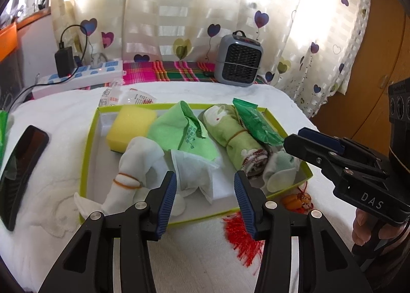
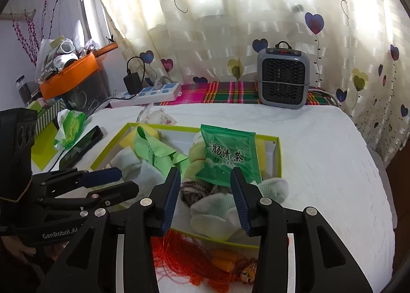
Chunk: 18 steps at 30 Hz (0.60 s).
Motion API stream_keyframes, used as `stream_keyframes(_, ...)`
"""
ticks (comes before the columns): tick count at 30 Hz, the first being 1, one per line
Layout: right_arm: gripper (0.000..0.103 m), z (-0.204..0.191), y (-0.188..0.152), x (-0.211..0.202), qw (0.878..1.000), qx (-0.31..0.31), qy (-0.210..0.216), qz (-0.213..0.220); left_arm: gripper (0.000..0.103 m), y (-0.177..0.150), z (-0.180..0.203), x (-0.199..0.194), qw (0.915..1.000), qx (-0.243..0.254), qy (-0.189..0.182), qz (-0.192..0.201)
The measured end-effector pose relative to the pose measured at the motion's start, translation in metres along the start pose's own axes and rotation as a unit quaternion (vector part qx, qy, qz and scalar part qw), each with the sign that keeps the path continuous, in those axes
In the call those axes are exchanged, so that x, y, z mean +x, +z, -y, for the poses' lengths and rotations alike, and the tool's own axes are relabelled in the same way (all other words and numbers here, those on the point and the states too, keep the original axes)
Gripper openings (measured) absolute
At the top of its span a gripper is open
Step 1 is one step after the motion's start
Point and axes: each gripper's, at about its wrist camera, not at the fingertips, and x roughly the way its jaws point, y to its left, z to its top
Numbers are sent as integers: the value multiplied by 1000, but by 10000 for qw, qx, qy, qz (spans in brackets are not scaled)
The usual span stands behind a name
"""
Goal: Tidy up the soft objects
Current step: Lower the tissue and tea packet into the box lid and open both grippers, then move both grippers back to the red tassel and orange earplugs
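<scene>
Black-armed left gripper (image 1: pixel 205 200) and right gripper (image 2: pixel 205 200) hang tilted downward, jaws apart and seemingly empty, above the tray (image 1: pixel 88 139) of socks (image 2: pixel 220 206).

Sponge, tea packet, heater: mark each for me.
sponge (image 1: pixel 129 124), left wrist view, top face
tea packet (image 2: pixel 228 156), right wrist view, printed front
heater (image 2: pixel 283 80), right wrist view, front grille

You have one yellow sponge (image 1: pixel 130 124), one green tea packet (image 2: pixel 228 155), two banded sock rolls (image 1: pixel 123 185) (image 1: pixel 230 136), one phone (image 1: pixel 23 172), one heater (image 1: pixel 238 58) and one tray (image 1: pixel 88 149).
</scene>
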Motion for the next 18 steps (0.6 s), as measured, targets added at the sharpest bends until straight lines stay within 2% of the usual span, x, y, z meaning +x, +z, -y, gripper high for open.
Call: stream_keyframes(18, 47, 23, -50, -41, 9984, 568, -52, -4, 46, -28, 8, -23, 9999, -3, -143, 23)
